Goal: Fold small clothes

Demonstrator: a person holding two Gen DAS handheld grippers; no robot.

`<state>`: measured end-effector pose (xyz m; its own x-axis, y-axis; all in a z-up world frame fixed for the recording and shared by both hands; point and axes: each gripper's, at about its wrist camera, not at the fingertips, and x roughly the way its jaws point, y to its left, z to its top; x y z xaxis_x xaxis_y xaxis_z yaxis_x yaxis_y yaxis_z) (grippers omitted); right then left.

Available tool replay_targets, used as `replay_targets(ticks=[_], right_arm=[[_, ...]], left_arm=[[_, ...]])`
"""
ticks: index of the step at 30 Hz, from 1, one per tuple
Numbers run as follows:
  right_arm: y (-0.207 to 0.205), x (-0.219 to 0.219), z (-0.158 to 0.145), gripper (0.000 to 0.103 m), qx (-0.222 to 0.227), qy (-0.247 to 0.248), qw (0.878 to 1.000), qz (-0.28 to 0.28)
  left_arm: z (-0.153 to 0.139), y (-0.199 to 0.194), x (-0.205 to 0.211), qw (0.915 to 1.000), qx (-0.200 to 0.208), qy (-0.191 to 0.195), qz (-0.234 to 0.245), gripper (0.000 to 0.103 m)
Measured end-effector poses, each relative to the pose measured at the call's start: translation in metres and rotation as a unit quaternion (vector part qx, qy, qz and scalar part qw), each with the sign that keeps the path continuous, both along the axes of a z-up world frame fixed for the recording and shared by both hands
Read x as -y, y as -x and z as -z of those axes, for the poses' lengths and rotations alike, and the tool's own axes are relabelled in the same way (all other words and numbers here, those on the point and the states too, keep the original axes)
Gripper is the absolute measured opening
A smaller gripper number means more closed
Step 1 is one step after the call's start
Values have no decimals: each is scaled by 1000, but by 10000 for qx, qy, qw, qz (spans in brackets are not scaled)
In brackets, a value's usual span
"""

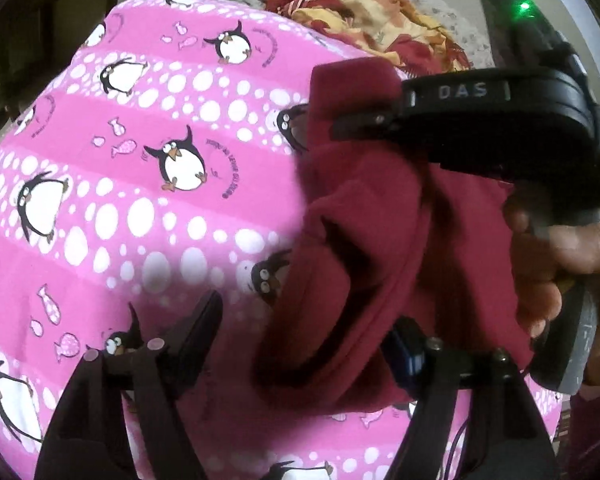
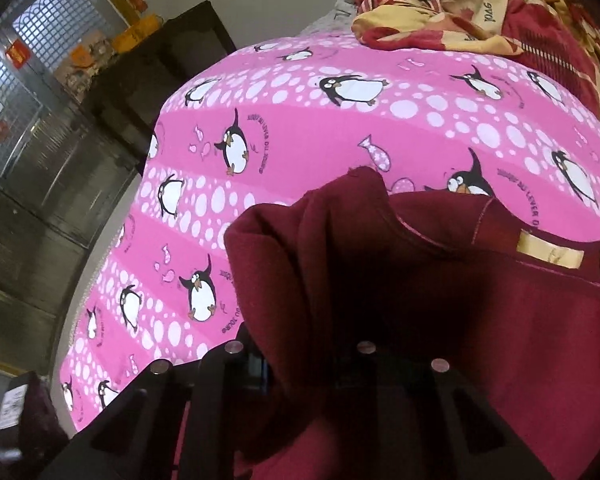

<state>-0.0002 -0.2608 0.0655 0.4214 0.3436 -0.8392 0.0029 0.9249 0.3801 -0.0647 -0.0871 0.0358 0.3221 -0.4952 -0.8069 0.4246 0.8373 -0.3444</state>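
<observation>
The left tongs [image 1: 300,344] stand wide apart low in the left wrist view. One finger [image 1: 196,332] lies bare over the pink sheet [image 1: 148,216]; the other is partly covered by the dark red garment [image 1: 364,248], which bunches between and over them, so whether anything is pinched there cannot be told.

The right tongs [image 1: 364,124] reach in from the right of that view and are closed on an upper fold of the garment, lifting it off the sheet. A hand [image 1: 560,264] grips the handle behind them. In the right wrist view, the right tongs [image 2: 300,360] are mostly buried under the same cloth, which drapes over both fingers.

The garment hangs in loose folds from this grip, its lower part resting on the sheet. Its neckline faces up, with a gold label [image 2: 550,250] sewn inside.

The sheet, printed with penguins, fish and white dots, covers the whole bed. At its far end lies a crumpled red and yellow blanket [image 2: 480,12].
</observation>
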Motion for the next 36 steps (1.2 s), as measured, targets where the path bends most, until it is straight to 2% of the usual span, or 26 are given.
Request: replay_targets(ticks=[2,4,6,7,13,18,21,24,28,31,33,35,36], right_arm=[[5,1,-3,23,49,-31,10000,-9],[5,2,-5,23,96,-66,9999,-15],[12,9,-11,23,135,-74,9999,-28],[15,14,-15,23,176,-74,9998,-25],[44,59,-52,21,453,-77,9989,103],[82,120,-86,21,741,129,9963,413],[106,163,-91,21,744,178,9940,776],[126,201,-78,21,596,201,9917,1122],[146,238,-47,20,312,71,9879,1517],[151,252,-22,20,210,-140,9848,1716],[147,251,-11,20,167,-82,9842,1760],[143,249,-5,20,238,84,9841,1759],[144,248,-5,22,303,179,9839,1754]], left_arm=[[-2,2,6,9999,79,-45,78,71],[-5,5,13,9997,17,-38,222,37],[-12,11,17,9992,-100,119,365,21],[-16,11,20,9990,-76,148,422,20],[-57,32,60,9948,167,333,949,19],[-92,59,120,9848,449,478,1609,19],[-98,79,167,9771,513,455,2014,19],[-94,100,198,9718,530,338,2274,19],[-69,111,232,9691,315,173,2440,19],[-54,116,245,9687,345,-16,2457,19],[-46,115,247,9691,261,-80,2451,21],[-44,113,248,9688,91,-16,2476,31],[-46,114,245,9675,-4,44,2527,46]])
